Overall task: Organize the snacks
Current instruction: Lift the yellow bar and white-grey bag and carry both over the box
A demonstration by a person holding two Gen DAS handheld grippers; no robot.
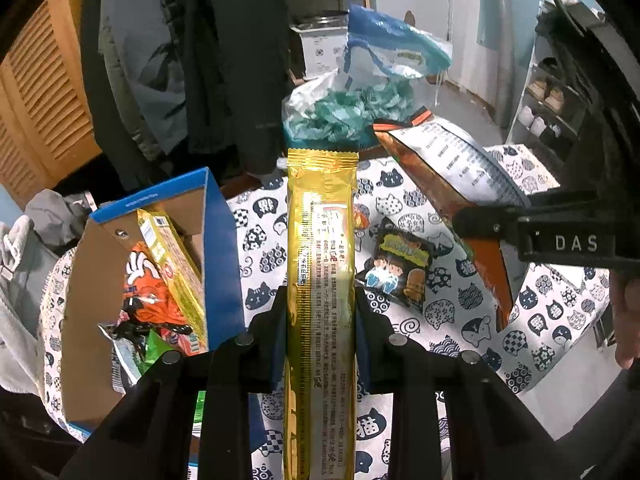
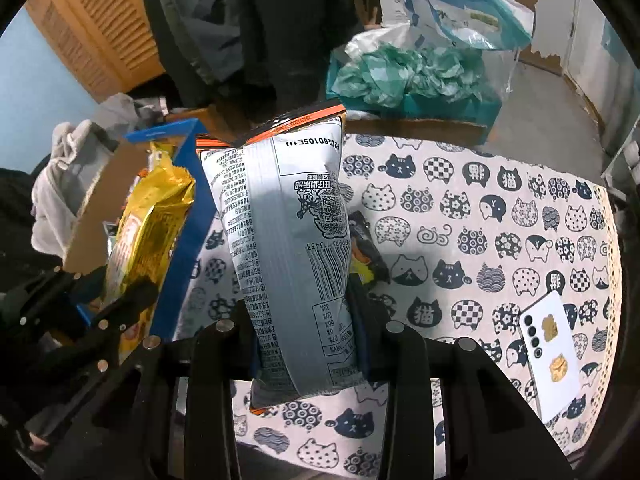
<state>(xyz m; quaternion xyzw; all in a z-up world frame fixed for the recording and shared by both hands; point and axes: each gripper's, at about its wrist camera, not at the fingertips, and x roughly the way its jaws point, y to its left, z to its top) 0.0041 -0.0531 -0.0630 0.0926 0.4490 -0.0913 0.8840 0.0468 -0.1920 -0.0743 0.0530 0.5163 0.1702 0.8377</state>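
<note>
My left gripper [image 1: 320, 300] is shut on a long gold snack packet [image 1: 322, 264], held lengthwise above the cat-print cloth [image 1: 460, 320]. The same gold packet [image 2: 148, 232] and the left gripper [image 2: 124, 296] show at the left of the right wrist view. My right gripper [image 2: 304, 312] is shut on a silver-and-orange chip bag [image 2: 288, 240], also raised over the cloth; that chip bag [image 1: 460, 168] and the right gripper [image 1: 496, 228] appear at the right of the left wrist view. A blue cardboard box [image 1: 216, 240] at the left holds several snacks. A small dark snack pouch [image 1: 402, 268] lies on the cloth.
A teal box of crumpled green wrapping [image 2: 412, 76] and a blue plastic bag [image 2: 464, 8] stand behind the table. A white phone [image 2: 552, 348] lies at the cloth's right edge. Dark coats [image 1: 224, 60] hang at the back; a grey garment [image 2: 68, 184] lies left.
</note>
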